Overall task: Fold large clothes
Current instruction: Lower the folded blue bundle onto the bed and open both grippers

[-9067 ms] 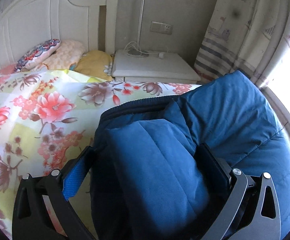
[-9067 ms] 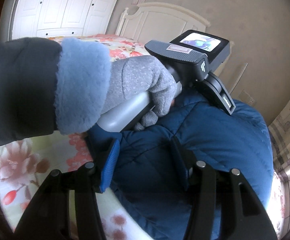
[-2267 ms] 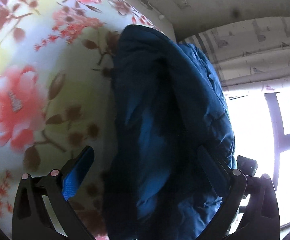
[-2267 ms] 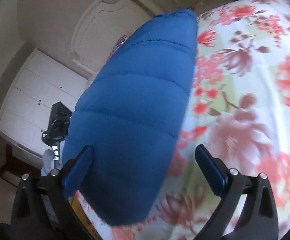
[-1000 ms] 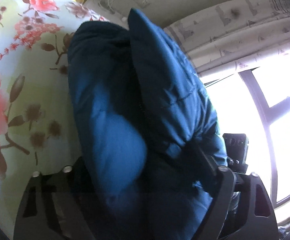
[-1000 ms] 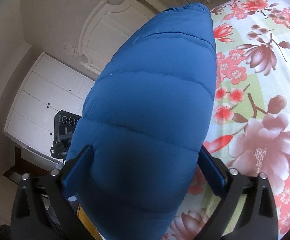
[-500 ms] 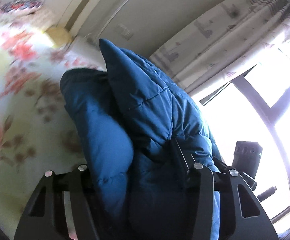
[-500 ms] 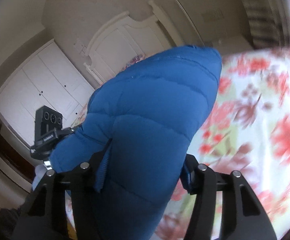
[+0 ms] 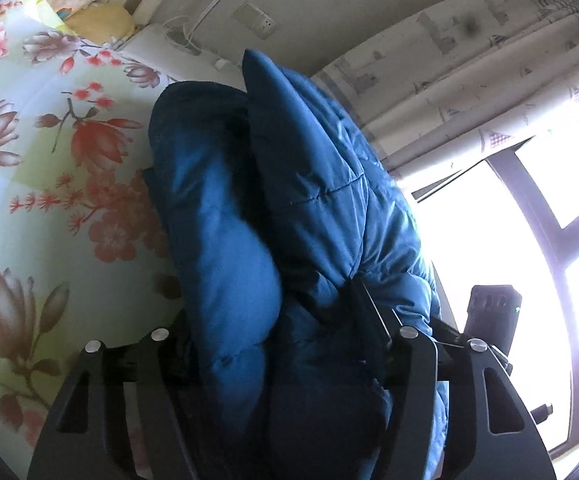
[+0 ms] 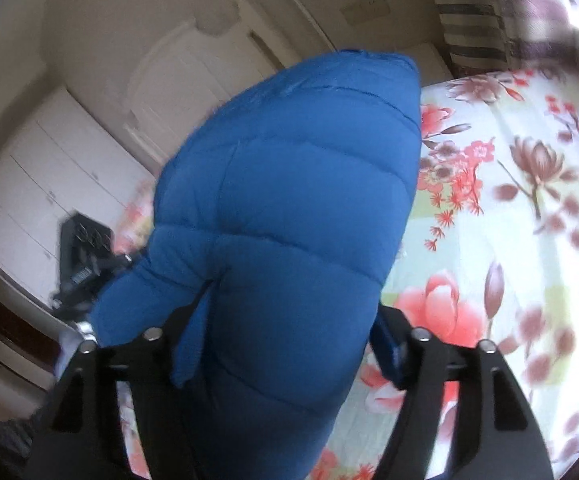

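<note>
A folded blue puffer jacket (image 9: pixel 289 208) fills the middle of the left wrist view, held up above the flowered bedspread (image 9: pixel 49 184). My left gripper (image 9: pixel 277 336) is shut on one end of the bundle. In the right wrist view the same jacket (image 10: pixel 301 200) bulges between the jaws of my right gripper (image 10: pixel 289 340), which is shut on its other end. Each gripper shows in the other's view: the right one (image 9: pixel 489 312) beyond the jacket, the left one (image 10: pixel 83 260) at the left.
A white headboard (image 10: pixel 193 80) and white wardrobe (image 10: pixel 41 176) stand behind the bed. Pillows (image 9: pixel 89 12) and a white nightstand (image 9: pixel 157 48) lie at the bed's head. Curtains (image 9: pixel 469 64) and a bright window (image 9: pixel 529 240) are to the right.
Both grippers have closed on the folded jacket and lifted it off the bedspread. The views have tilted up toward the wall and window.
</note>
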